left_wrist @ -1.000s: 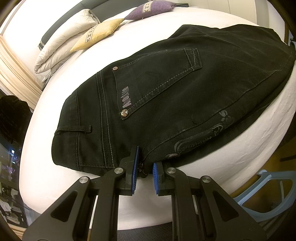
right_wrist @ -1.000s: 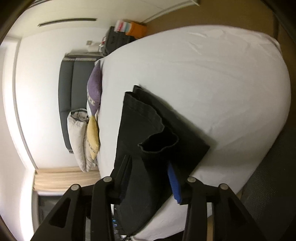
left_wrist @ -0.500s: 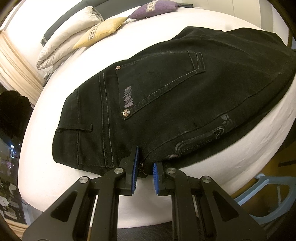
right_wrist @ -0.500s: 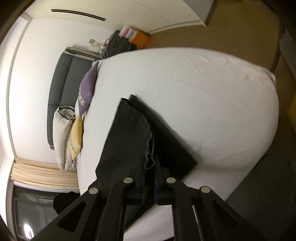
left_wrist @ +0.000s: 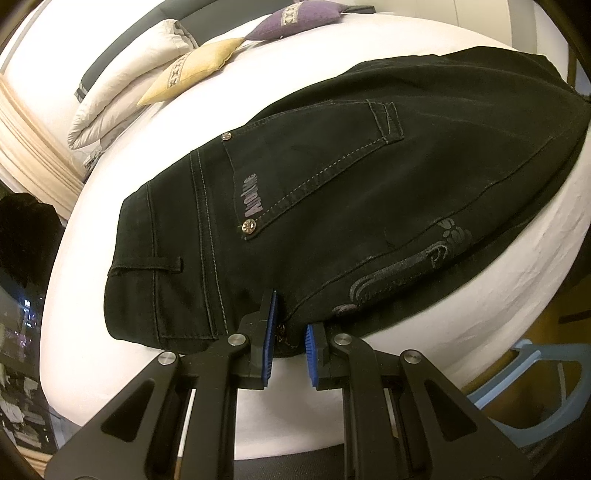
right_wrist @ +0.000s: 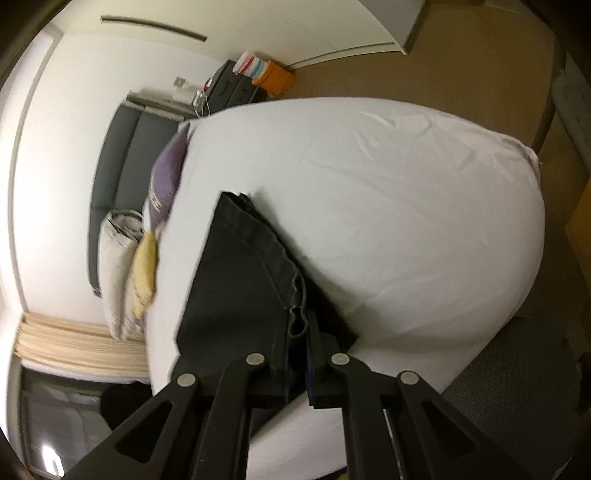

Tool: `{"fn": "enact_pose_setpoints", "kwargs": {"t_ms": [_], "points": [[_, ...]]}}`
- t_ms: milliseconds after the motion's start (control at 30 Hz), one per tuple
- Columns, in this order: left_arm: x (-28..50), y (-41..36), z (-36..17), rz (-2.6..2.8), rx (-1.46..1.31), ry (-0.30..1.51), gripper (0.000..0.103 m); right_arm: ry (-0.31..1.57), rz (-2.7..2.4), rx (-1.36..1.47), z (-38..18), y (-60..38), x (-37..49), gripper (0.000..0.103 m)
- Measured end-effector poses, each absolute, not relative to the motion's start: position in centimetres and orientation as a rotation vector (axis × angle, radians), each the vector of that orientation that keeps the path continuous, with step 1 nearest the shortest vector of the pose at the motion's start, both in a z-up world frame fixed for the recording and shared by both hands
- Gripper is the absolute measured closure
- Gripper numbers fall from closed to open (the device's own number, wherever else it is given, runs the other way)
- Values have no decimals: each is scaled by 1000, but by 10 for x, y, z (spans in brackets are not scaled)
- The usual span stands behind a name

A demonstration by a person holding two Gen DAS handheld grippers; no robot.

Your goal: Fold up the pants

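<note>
**Both grippers pinch the pants at the near edge of the bed**

The black pants (left_wrist: pixel 332 206) lie flat on the white bed (left_wrist: pixel 110 369), folded lengthwise so that one back pocket faces up. The waistband is at the left in the left wrist view, and the legs run away to the upper right.

The left gripper (left_wrist: pixel 290 345) points steeply down at the near edge of the pants, close to the waist end. Its two blue pads (left_wrist: pixel 268 343) stand a little apart, and the edge of the fabric, with a small metal part of the fly, sits between them. The jaws are nearly closed and pinch this thick edge. The gripper is level, not rolled to a side.

The right gripper (right_wrist: pixel 297 354) points less steeply down and looks along the bed toward the pillows (right_wrist: pixel 122 273). In its view the bed looks tilted, so this gripper is rolled to one side. Its jaws are pressed together on the hem of the pants (right_wrist: pixel 240 288); a wrinkled bit of the hem stands up between the fingers. The hem end here seems a little lifted from the sheet, but I cannot tell this for sure.

A purple cushion (left_wrist: pixel 310 20) and a yellow cushion (left_wrist: pixel 192 68) lie at the head of the bed, well apart from the pants. No hand of the person is visible in either view.
</note>
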State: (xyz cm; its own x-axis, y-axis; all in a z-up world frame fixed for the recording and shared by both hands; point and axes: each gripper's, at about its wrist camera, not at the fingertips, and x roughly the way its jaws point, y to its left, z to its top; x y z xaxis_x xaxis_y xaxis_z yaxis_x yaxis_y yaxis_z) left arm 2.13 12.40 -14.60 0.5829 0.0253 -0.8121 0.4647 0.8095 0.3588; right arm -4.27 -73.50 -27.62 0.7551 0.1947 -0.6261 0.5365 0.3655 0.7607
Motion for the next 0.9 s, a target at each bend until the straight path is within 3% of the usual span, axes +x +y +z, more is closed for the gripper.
{"fn": "enact_pose_setpoints", "kwargs": {"t_ms": [167, 233, 267, 300, 400, 433, 467, 667, 767, 900], "points": [[14, 123, -143, -277, 602, 913, 89, 711, -184, 1265, -286, -744, -52, 96], [10, 124, -138, -281, 605, 913, 87, 723, -261, 1243, -273, -749, -61, 85], [9, 125, -136, -281, 605, 921, 85, 741, -347, 1197, -263, -752, -68, 70], [7, 126, -132, -287, 601, 935, 84, 740, -426, 1143, -249, -758, -75, 65], [-3, 132, -121, -315, 581, 963, 64, 701, -479, 1080, -219, -764, -82, 65], [-7, 135, -117, -329, 573, 977, 46, 684, -464, 1051, -206, -760, -78, 65], [-10, 137, -113, -338, 568, 976, 42, 678, -438, 1028, -198, -754, -72, 65], [-2, 138, -72, -365, 469, 923, 42, 784, 37, 798, -171, -631, 45, 65], [21, 123, -55, -413, 359, 873, 42, 870, 175, 775, -187, -576, 90, 65], [53, 87, -71, -489, 348, 863, 42, 1015, 301, 737, -229, -521, 132, 65]]}}
